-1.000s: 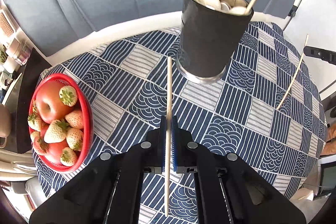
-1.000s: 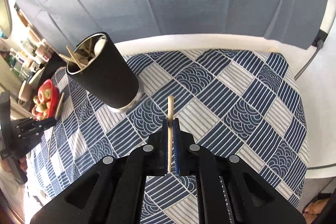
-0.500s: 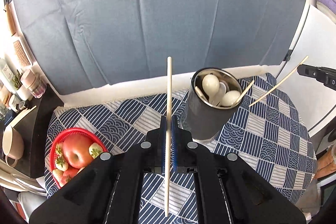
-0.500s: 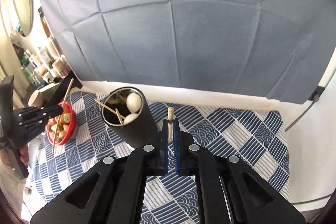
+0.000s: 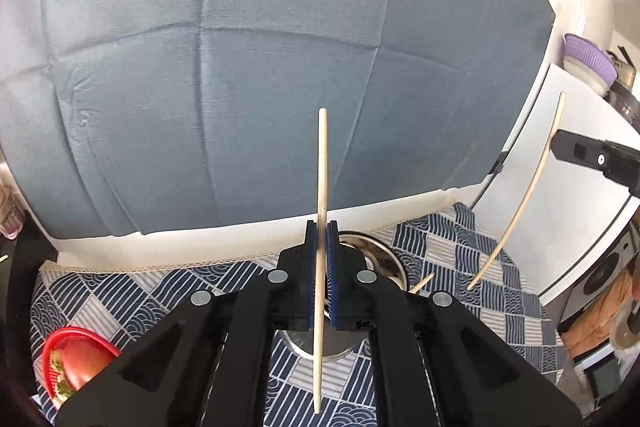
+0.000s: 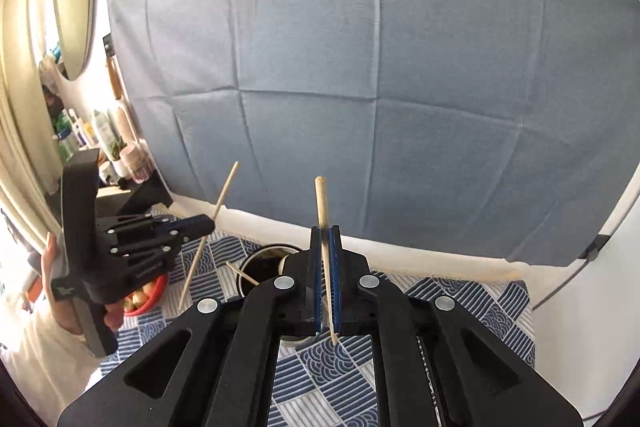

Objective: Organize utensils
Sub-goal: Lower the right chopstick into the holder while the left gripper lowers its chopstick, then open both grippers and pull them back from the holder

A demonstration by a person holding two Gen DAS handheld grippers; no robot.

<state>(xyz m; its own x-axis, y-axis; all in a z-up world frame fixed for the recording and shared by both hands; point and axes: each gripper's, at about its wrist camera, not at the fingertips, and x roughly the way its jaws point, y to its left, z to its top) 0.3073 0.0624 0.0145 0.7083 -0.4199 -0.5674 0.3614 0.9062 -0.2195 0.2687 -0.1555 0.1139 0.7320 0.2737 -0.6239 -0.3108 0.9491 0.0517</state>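
My left gripper (image 5: 321, 227) is shut on a wooden chopstick (image 5: 322, 163) and holds it upright in the air over the black utensil cup (image 5: 380, 259). It also shows in the right wrist view (image 6: 208, 223). My right gripper (image 6: 326, 231) is shut on a second chopstick (image 6: 322, 199), also upright, high above the cup (image 6: 260, 267). This chopstick shows at the right of the left wrist view (image 5: 524, 199). A loose chopstick (image 6: 242, 273) leans out of the cup. My fingers hide most of the cup.
A red bowl of fruit (image 5: 72, 359) sits at the table's left. The round table has a blue patterned cloth (image 5: 448, 255). A grey-blue backdrop (image 5: 240, 67) hangs behind. A shelf with bottles (image 6: 92, 139) stands at far left.
Both grippers have risen well above the table with their chopsticks, tilting from lying to upright. The cup now sits low in both views, behind the fingers.
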